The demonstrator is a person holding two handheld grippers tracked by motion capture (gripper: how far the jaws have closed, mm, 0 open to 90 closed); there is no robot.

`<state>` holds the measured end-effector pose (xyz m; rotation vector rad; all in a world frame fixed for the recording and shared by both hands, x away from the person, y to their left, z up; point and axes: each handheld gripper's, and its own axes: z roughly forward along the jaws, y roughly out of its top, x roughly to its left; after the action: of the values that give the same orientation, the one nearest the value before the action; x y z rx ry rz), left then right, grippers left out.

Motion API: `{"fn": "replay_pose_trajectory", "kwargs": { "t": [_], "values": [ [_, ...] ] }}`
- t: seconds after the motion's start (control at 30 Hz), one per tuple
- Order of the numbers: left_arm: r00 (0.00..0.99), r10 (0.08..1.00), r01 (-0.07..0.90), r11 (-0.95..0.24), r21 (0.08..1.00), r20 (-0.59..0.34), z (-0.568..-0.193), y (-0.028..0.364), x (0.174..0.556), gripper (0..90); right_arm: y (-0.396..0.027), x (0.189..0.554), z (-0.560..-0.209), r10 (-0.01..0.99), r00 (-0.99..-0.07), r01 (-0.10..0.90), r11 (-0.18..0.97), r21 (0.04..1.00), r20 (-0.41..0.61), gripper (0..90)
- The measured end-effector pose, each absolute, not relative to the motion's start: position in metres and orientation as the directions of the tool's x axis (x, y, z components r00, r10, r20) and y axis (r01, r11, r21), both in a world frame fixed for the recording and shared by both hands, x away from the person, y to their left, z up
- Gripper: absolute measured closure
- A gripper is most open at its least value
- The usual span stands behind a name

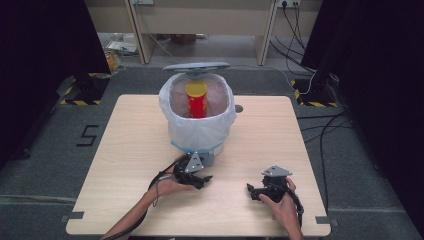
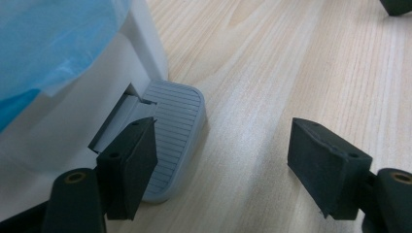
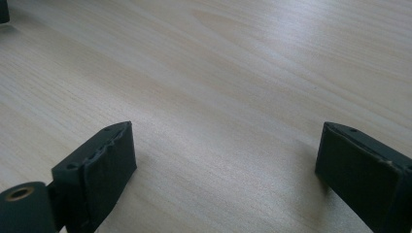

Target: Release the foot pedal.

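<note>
A white pedal bin (image 1: pixel 200 131) lined with a white bag stands mid-table, its grey lid (image 1: pixel 196 66) raised. Inside stands a red can with a yellow top (image 1: pixel 196 99). The bin's grey ribbed foot pedal (image 2: pixel 174 127) sticks out at its base. My left gripper (image 1: pixel 201 178) (image 2: pixel 223 158) is open, low over the table, its left jaw resting right over the pedal's near edge. My right gripper (image 1: pixel 254 190) (image 3: pixel 223 165) is open above bare wood at the front right, nothing between its jaws.
The light wooden table (image 1: pixel 130 145) has free room left and right of the bin. A small grey knob (image 1: pixel 239 108) lies by the bin's right side. Cables (image 1: pixel 325 125) run on the floor to the right.
</note>
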<state>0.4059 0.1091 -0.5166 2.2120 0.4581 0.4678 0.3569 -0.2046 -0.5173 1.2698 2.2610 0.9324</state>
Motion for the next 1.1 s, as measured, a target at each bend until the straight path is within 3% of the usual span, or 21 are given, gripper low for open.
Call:
{"fn": "replay_pose_trajectory", "kwargs": {
  "t": [0.4,0.77,1.1],
  "values": [
    [0.867,0.477,0.175,-0.566,0.806,0.147,-0.506,0.114,0.406,25.8,-0.205,0.357,-0.517,0.856,-0.516,0.603,0.369,0.707,-0.007,7.2],
    [0.863,0.501,0.228,-0.493,0.840,0.060,-0.485,0.137,0.394,25.4,-0.205,0.358,-0.517,0.856,-0.518,0.604,0.371,0.705,-0.006,5.9],
    [0.847,0.530,0.248,-0.470,0.847,0.047,-0.480,0.157,0.389,25.1,-0.205,0.358,-0.518,0.855,-0.518,0.603,0.372,0.706,-0.008,5.6]
  ]
}}
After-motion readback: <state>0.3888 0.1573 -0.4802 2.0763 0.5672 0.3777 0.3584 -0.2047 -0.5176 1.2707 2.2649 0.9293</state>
